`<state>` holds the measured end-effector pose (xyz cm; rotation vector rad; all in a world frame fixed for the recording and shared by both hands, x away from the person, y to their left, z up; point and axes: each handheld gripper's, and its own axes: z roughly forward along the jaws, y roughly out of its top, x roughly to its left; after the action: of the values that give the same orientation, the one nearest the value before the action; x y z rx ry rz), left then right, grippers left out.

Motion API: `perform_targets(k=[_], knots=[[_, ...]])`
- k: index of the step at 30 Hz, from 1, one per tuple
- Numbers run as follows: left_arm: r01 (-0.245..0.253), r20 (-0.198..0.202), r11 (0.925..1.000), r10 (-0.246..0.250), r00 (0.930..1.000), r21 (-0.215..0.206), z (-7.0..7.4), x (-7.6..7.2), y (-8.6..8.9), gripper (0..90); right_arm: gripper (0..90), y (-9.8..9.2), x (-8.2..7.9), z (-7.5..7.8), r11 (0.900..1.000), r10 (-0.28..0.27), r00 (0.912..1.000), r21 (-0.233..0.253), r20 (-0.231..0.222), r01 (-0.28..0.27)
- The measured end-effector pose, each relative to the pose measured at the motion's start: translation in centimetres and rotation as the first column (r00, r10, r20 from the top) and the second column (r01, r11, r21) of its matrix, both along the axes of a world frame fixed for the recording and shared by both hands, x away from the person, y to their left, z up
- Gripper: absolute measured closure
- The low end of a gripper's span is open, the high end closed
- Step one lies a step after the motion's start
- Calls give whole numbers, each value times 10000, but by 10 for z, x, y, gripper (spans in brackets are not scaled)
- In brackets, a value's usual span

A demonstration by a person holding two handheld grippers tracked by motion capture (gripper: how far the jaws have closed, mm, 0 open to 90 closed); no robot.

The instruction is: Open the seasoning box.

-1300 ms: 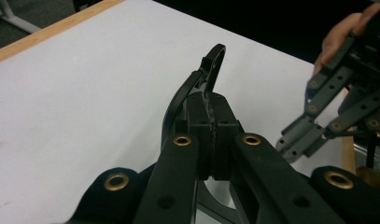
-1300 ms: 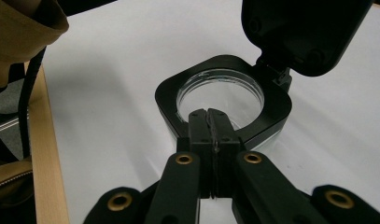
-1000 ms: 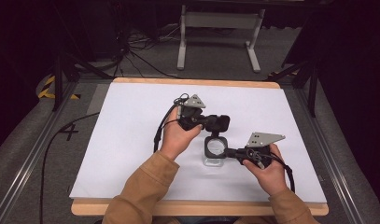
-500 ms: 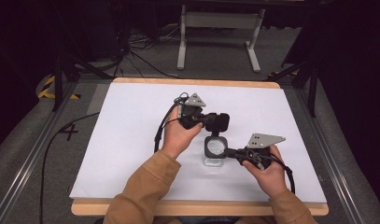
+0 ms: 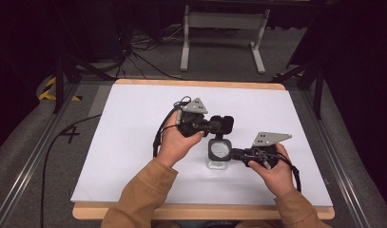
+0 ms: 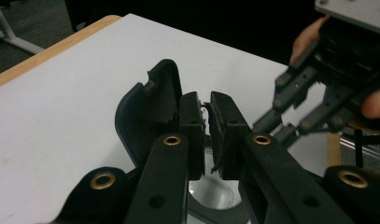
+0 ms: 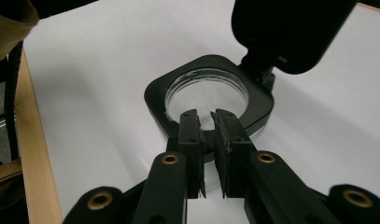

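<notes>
From above, my two hands meet at the middle of the white table (image 5: pixel 134 142): my left gripper (image 5: pixel 218 124) holds a black hinged lid (image 5: pixel 223 124) raised, my right gripper (image 5: pixel 236 153) reaches in from the lower right to the small clear container (image 5: pixel 219 151). My right gripper view adds detail: its jaws are nearly closed, pinching the near edge of the container's black square rim (image 7: pixel 152 100), the lid (image 7: pixel 290 32) dark at upper right. Through the round clear top I can't make out any contents. In my left gripper view the jaws clamp the lid's edge (image 6: pixel 150 112); the right gripper (image 6: pixel 281 122) blurs at the right.
</notes>
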<state>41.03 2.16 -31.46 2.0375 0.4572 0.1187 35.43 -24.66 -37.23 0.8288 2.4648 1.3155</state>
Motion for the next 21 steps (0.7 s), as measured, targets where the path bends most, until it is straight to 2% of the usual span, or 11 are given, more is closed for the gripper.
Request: perform_targets(k=[5, 11, 17, 21], knots=[[-207, -65, 9997, 208, 9998, 122, 3, -8, 13, 783, 758, -8, 4, 12, 10000, -44, 9998, -6, 180, 44], [-659, -167, 9972, 666, 9976, 364, 6, -21, 34, 751, 742, -15, 8, 22, 9999, -54, 9993, -110, 367, 59], [-1345, -511, 9902, 1364, 9893, 384, 4, -30, 64, 728, 719, -24, 18, 34, 9999, -127, 9989, 51, 444, 125], [-1620, -554, 9858, 1643, 9848, 442, 2, -33, 77, 705, 703, -26, 25, 36, 9998, -194, 9990, 56, 401, 191]])
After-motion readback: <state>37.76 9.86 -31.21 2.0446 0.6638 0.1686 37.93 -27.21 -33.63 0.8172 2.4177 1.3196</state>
